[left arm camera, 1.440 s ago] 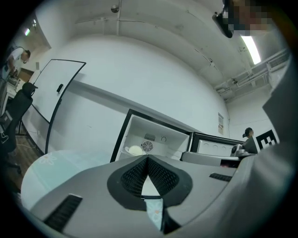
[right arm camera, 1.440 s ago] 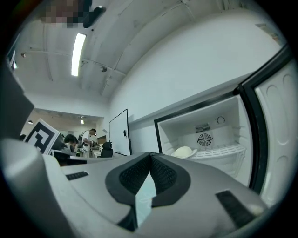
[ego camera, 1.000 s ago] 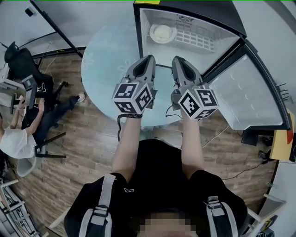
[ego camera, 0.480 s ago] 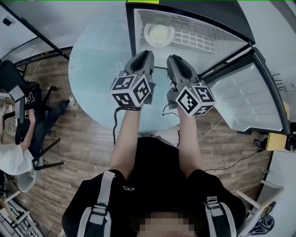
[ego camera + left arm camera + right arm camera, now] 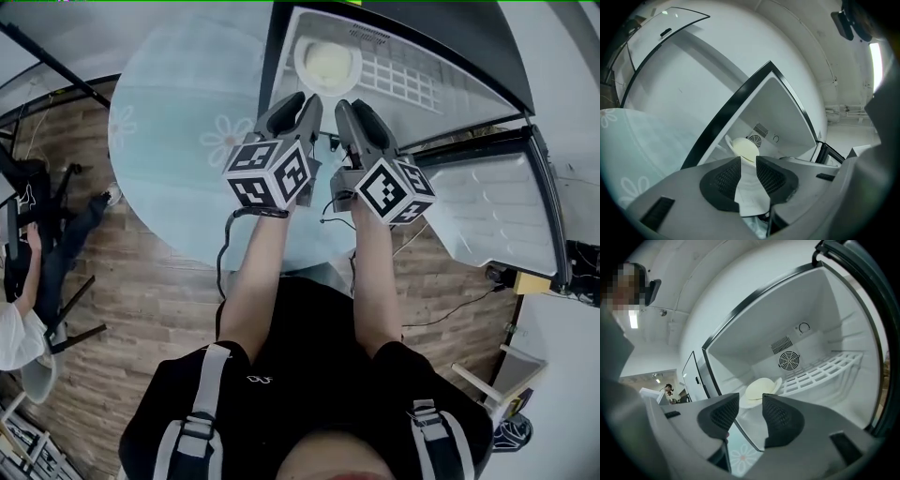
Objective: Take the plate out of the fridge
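Note:
A small black fridge (image 5: 281, 56) stands open on a round glass table (image 5: 178, 141). A pale plate (image 5: 326, 62) rests on the white wire shelf (image 5: 403, 82) inside, at the shelf's left end; both gripper views show the plate (image 5: 744, 148) (image 5: 761, 390) ahead of the jaws. My left gripper (image 5: 307, 105) and right gripper (image 5: 341, 111) hover side by side just before the fridge opening. Both sets of jaws are opening, with nothing between them and the plate further in.
The fridge door (image 5: 497, 202) hangs wide open to the right. A seated person (image 5: 23, 291) and office chairs are at the far left on the wooden floor. Cables (image 5: 225, 253) trail under the table.
Both grippers have moved forward toward the fridge opening and closer together. The plate now lies just beyond their tips. Both pairs of jaws have parted.

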Available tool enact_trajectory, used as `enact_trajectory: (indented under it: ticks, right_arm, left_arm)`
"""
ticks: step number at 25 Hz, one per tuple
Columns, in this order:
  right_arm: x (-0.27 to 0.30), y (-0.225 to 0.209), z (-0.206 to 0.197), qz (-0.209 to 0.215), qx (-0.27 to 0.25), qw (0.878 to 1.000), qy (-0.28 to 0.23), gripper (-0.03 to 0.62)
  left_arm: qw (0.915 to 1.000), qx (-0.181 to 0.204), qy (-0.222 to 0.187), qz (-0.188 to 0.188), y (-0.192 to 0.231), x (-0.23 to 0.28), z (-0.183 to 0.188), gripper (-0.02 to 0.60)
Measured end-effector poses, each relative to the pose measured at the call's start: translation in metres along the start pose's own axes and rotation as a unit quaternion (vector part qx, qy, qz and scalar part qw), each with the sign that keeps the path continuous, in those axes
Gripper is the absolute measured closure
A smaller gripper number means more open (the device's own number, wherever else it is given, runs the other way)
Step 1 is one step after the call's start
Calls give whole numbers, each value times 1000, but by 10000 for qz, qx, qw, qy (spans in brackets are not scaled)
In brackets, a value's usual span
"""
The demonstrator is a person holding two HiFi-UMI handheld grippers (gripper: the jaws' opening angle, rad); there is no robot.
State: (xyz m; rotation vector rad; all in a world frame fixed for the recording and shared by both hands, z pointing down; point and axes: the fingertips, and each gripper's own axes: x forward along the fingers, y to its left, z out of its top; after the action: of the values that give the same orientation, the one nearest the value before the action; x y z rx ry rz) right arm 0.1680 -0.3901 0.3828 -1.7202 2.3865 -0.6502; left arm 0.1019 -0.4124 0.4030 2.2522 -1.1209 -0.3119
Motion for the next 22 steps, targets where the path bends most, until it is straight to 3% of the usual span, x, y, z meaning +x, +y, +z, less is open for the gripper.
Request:
enact_trajectory:
  ticks: [12, 22]
  right_arm:
    - [34, -24, -1, -159, 444, 9989, 13, 433]
    - [49, -33, -2, 79, 1067, 9943, -9, 430]
  left_arm:
    - [9995, -275, 20, 169, 7, 24, 5, 436]
    - [9959, -864, -186, 201, 17, 36, 14, 442]
